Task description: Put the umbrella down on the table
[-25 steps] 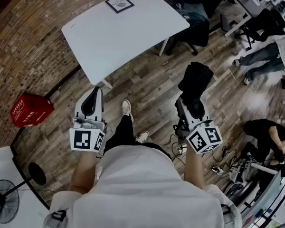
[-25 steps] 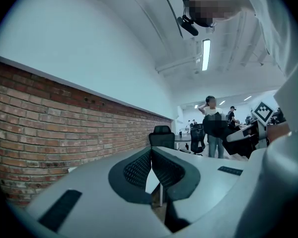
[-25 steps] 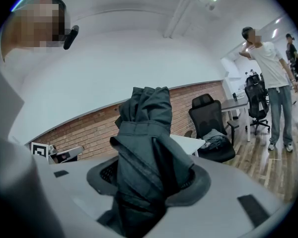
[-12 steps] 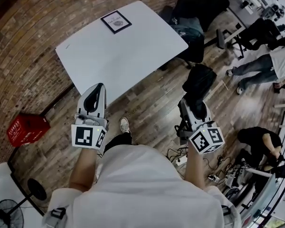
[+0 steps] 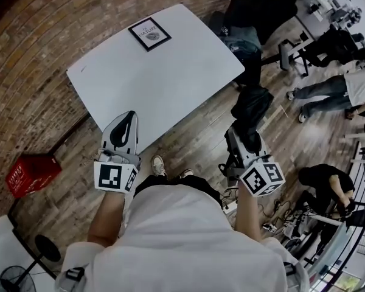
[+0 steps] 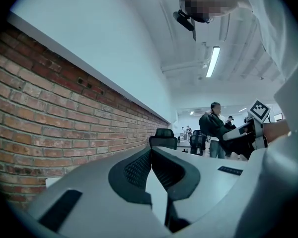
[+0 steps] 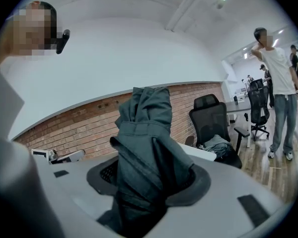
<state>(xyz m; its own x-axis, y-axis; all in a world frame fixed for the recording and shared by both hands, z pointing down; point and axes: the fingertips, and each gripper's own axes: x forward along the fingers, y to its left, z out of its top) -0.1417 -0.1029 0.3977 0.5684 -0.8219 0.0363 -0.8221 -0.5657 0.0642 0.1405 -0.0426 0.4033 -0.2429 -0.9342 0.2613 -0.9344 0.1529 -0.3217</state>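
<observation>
In the head view the white table (image 5: 170,72) lies just ahead on the wooden floor. My right gripper (image 5: 247,134) is shut on a dark folded umbrella (image 5: 251,105), which sticks out past the jaws, to the right of the table's near corner. In the right gripper view the umbrella (image 7: 144,148) fills the gap between the jaws of the right gripper (image 7: 150,185) and stands up in folds of dark fabric. My left gripper (image 5: 131,115) is shut with nothing in it, its tip at the table's near edge. In the left gripper view the left gripper (image 6: 151,151) points level along the brick wall.
A small framed sign (image 5: 149,33) lies at the table's far end. A black office chair (image 5: 246,23) with clothes on it stands to the table's right. A red crate (image 5: 27,174) sits by the brick wall. People (image 5: 328,87) and cables (image 5: 280,224) fill the right side.
The person has walked towards the table, which now lies closer. Both grippers moved forward with them, the right one still holding the umbrella. The left gripper's tip now reaches the table's edge.
</observation>
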